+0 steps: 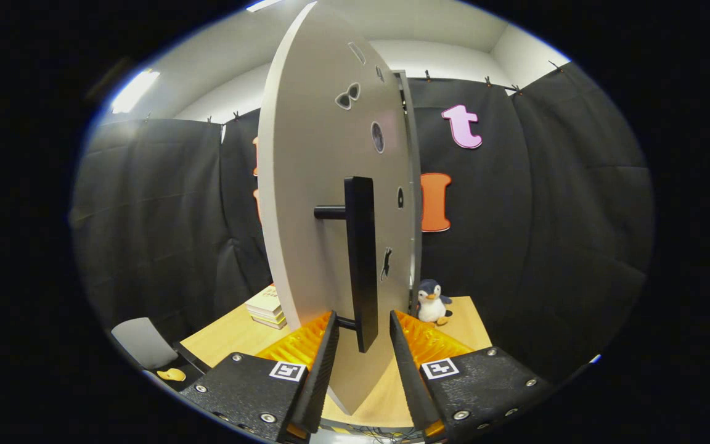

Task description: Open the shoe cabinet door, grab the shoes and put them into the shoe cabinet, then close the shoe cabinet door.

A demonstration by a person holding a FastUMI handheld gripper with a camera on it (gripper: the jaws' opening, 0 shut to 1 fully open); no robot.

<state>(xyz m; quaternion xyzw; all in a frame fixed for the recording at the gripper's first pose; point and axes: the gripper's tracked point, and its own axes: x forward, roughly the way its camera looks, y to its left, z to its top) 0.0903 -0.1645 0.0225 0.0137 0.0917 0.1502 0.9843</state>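
1. The pale grey flat-panelled shoe cabinet door stands swung out edge-on toward the camera, with several small cut-out holes in its face; the cabinet's grey frame edge shows just behind it.
2. The light wooden table lies beneath and beyond the door.
3. The gripper has its two fingers apart, one on each side of the handle's lower end, with a visible gap on each side; neither finger clearly presses on it.
4. The long black bar handle stands upright on the door, held off by two short black posts, its lower end between the fingers.
5. A grey chair back sits beside the table's near corner.
6. A small stack of books rests on the table, just beside the door.
7. A black-and-white plush penguin sits on the table, beyond the right finger.
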